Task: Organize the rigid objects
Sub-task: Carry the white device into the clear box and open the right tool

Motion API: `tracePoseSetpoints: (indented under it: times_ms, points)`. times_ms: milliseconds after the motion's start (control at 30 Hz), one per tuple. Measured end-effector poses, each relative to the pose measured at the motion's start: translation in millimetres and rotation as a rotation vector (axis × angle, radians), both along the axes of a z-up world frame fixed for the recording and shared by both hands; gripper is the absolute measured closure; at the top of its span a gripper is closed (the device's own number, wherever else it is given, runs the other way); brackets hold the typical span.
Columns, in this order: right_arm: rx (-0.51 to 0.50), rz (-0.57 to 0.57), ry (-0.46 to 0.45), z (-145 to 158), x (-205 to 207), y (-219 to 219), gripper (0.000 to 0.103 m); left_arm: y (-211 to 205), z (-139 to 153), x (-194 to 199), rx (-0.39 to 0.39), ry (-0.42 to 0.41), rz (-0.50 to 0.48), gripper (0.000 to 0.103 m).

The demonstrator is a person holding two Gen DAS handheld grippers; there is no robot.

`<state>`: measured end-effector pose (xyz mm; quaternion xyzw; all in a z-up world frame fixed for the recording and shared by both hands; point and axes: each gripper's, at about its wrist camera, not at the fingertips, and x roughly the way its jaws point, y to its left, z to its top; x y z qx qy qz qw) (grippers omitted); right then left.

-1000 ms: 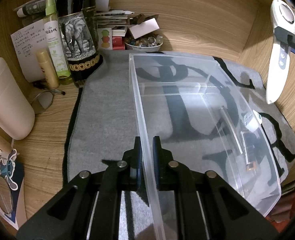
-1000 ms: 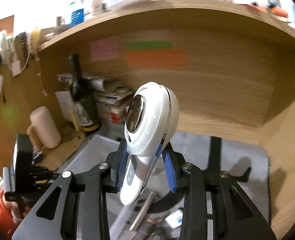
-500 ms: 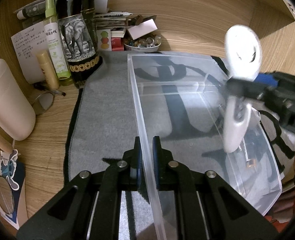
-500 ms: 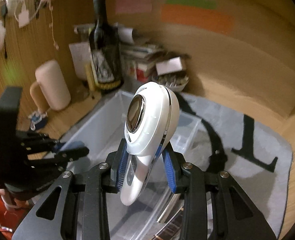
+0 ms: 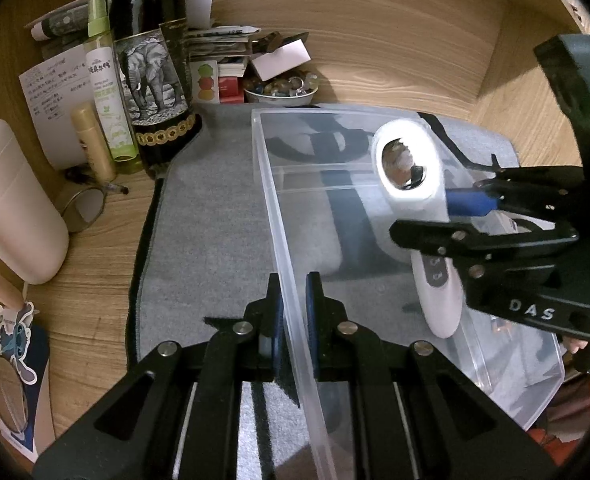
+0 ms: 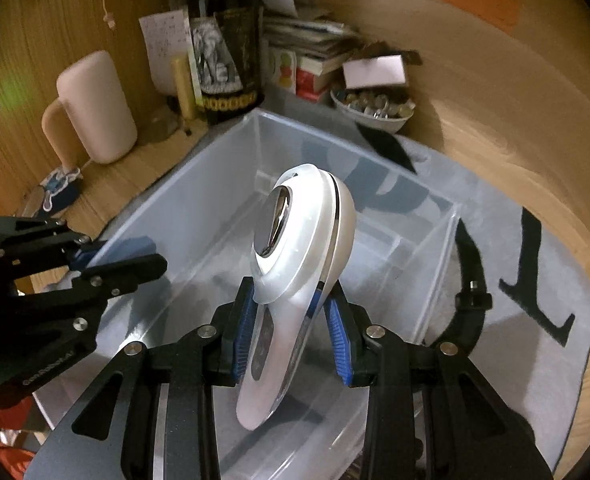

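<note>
While the left claw (image 5: 293, 312) pinches the clear bin's (image 5: 279, 216) wall, the right claw (image 6: 293, 336) grips a white handheld device (image 6: 295, 264).
Device hangs over the bin's open inside — just right of the left claw.

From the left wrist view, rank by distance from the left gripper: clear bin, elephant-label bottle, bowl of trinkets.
1. Clear bin: its left wall is clamped in the left gripper.
2. Elephant-label bottle: far left, off the mat's corner.
3. Bowl of trinkets: farthest, behind the bin.
</note>
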<state>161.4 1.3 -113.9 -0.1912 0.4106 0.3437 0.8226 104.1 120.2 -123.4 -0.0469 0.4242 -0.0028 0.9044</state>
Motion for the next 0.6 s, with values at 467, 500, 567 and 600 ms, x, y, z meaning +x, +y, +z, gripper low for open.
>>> tracePoseSetpoints:
  times_ms: [467,500,567,600]
  points:
    - [-0.05,0.021,0.007,-1,-1,7,0.071,0,0,0,-0.001,-0.002,-0.006,0.091]
    - [-0.044,0.02,0.002,1,-1,6,0.071,0,0,0,-0.002,-0.003,-0.007,0.091]
    - [-0.034,0.018,-0.011,6,-2,5,0.071,0,0,0,-0.002,-0.003,-0.006,0.091]
    - [-0.026,0.016,-0.021,9,-4,3,0.071,0,0,0,-0.002,-0.003,-0.006,0.091]
